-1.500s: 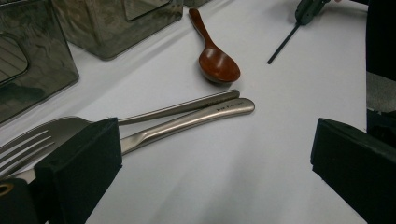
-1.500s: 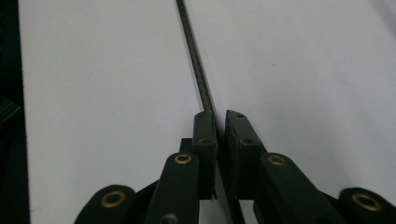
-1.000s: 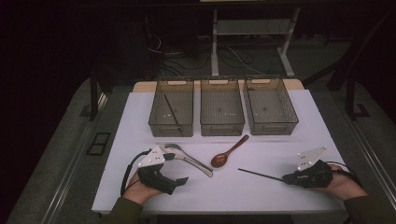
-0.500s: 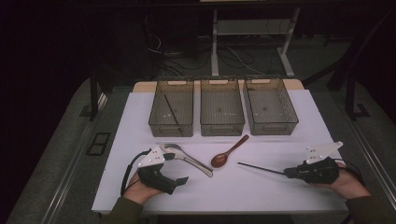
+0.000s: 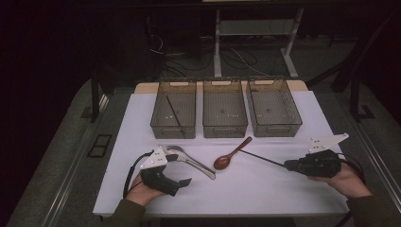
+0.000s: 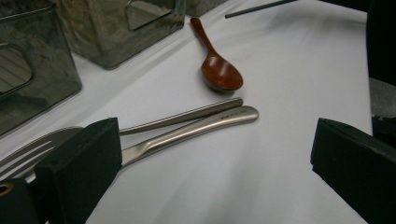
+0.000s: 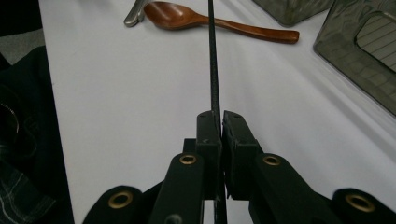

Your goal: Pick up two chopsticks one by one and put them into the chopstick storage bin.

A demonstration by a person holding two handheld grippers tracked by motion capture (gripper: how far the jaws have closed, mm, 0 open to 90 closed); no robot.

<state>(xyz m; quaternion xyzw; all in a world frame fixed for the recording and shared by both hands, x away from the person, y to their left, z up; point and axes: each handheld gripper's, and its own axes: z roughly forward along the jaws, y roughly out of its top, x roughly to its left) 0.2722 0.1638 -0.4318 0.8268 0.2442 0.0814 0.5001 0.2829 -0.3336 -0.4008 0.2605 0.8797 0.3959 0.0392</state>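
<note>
My right gripper is shut on one end of a thin black chopstick. The stick points left, and its far tip is by the handle of a brown wooden spoon lying mid-table. My left gripper rests open at the front left, with nothing between its jaws. Just ahead of it a metal fork and spoon lie side by side. Another black chopstick lies in the left bin.
Three clear grey bins stand in a row at the back of the white table. I see nothing in the middle bin or the right bin. Dark floor, cables and a stand lie behind the table.
My right gripper has carried the chopstick a little toward the bins, so its tip now reaches the wooden spoon's handle. The left gripper has stayed put.
</note>
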